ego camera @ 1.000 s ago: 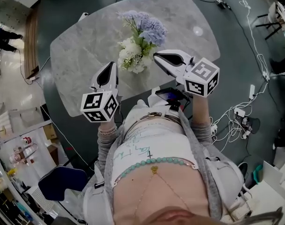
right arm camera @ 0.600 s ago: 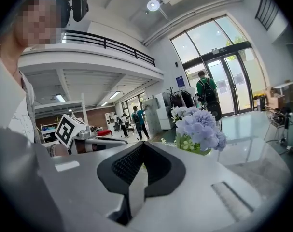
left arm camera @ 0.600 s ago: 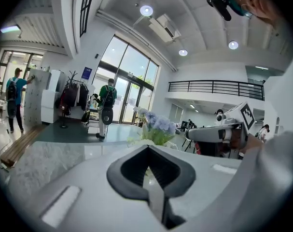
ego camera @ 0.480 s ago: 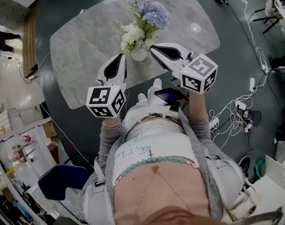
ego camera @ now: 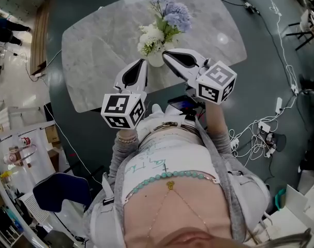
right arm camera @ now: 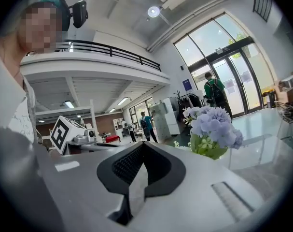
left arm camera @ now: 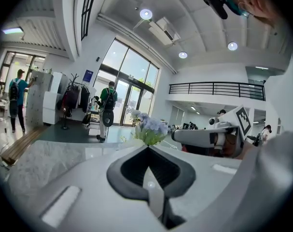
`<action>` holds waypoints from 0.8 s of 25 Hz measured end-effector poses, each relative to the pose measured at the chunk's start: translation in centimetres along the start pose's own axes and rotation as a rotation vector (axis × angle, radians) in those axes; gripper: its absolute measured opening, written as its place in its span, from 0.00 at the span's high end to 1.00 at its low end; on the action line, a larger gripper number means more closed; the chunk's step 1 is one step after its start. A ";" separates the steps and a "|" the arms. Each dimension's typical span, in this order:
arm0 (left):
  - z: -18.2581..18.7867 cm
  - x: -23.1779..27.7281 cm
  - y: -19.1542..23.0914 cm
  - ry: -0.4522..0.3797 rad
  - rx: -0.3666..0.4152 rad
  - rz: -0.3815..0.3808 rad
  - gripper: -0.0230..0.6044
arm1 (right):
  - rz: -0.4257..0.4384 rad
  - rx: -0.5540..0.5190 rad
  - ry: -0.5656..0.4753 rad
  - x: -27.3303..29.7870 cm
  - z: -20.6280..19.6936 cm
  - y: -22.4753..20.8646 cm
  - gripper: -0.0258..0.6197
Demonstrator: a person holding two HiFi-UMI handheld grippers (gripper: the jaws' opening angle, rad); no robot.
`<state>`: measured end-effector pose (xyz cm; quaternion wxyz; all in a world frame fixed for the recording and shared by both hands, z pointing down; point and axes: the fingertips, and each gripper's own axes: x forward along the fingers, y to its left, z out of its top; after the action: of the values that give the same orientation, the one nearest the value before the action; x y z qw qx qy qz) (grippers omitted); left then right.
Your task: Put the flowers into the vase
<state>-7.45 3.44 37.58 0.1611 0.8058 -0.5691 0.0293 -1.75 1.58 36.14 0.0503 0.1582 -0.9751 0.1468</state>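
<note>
A bunch of white and pale blue flowers (ego camera: pixel 164 27) stands upright in a small white vase (ego camera: pixel 155 60) near the front edge of the marble table (ego camera: pixel 100 61). My left gripper (ego camera: pixel 143 62) is shut and empty, its tip just left of the vase. My right gripper (ego camera: pixel 166 56) is also shut and empty, its tip just right of the vase. In the left gripper view the closed left gripper (left arm camera: pixel 148 149) points at the flowers (left arm camera: pixel 148 129), with the right gripper (left arm camera: pixel 204 137) beside them. From the right gripper (right arm camera: pixel 143 145), the flowers (right arm camera: pixel 211 127) stand to the right and the left gripper (right arm camera: pixel 76 138) to the left.
The table's near edge (ego camera: pixel 146 93) runs just under both grippers. A dark phone-like device (ego camera: pixel 185 106) sits at the person's waist. Cables and power strips (ego camera: pixel 260 133) lie on the floor to the right. A blue chair (ego camera: pixel 61 195) stands at lower left.
Both grippers have shifted rightward in the head view, and the left tip now sits closer to the vase. The white vase shows more plainly below the flowers. Both stay shut.
</note>
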 end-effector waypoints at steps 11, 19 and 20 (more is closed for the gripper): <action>0.7 2.9 -2.0 0.003 -0.014 0.059 0.96 | 0.030 0.013 0.018 -1.3 0.6 -2.6 0.92; 0.5 3.9 -3.2 0.006 -0.015 0.079 0.96 | 0.064 0.028 0.018 -2.4 0.4 -3.4 0.92; 0.5 4.0 -3.3 0.007 -0.017 0.081 0.96 | 0.066 0.029 0.022 -2.5 0.3 -3.5 0.92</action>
<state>-3.09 0.64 37.33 0.1684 0.7805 -0.6011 0.0338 1.73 -0.96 36.47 0.0538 0.1250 -0.9770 0.1642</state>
